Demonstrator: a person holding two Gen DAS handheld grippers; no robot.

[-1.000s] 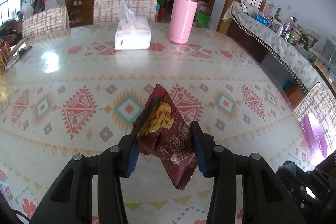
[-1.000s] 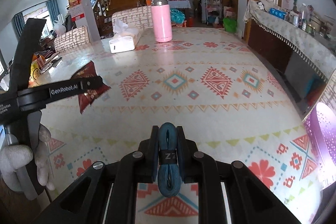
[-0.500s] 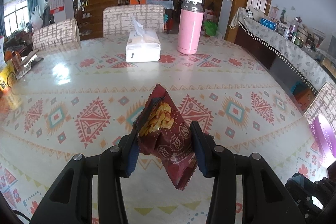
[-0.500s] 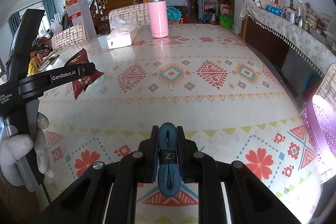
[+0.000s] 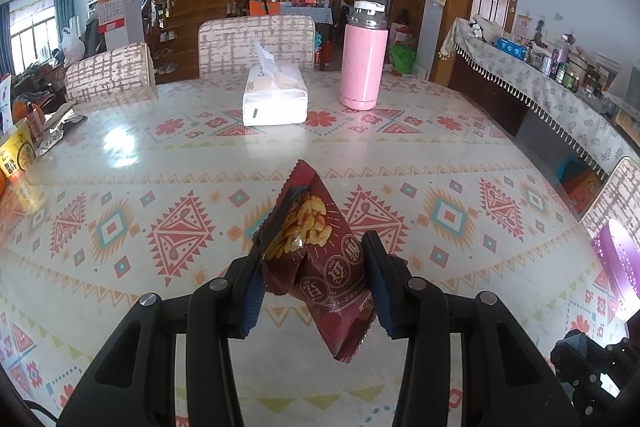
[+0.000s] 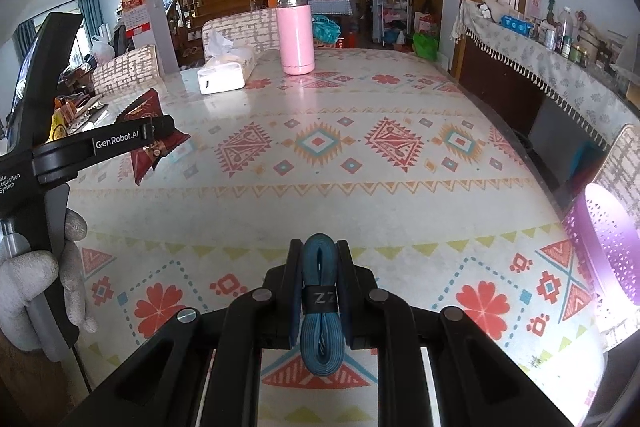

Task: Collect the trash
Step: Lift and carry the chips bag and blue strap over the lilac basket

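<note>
Red snack bag [image 5: 320, 259] was clamped in left gripper [image 5: 316, 279], lifted above counter [image 5: 400, 155], well left of purple bin [image 6: 612, 247]. Right gripper [image 6: 320, 291] fingers were together, nothing held. Bag should be carried level to bin, squeeze kept.

A tall pink bottle [image 5: 363, 62] stands on the bench [image 5: 160, 163]. Just beside it lies a white tissue pack [image 5: 275, 99]. Two chairs [image 5: 256, 43] sit at the far edge. A yellow cup [image 5: 15, 155] sits far left.
</note>
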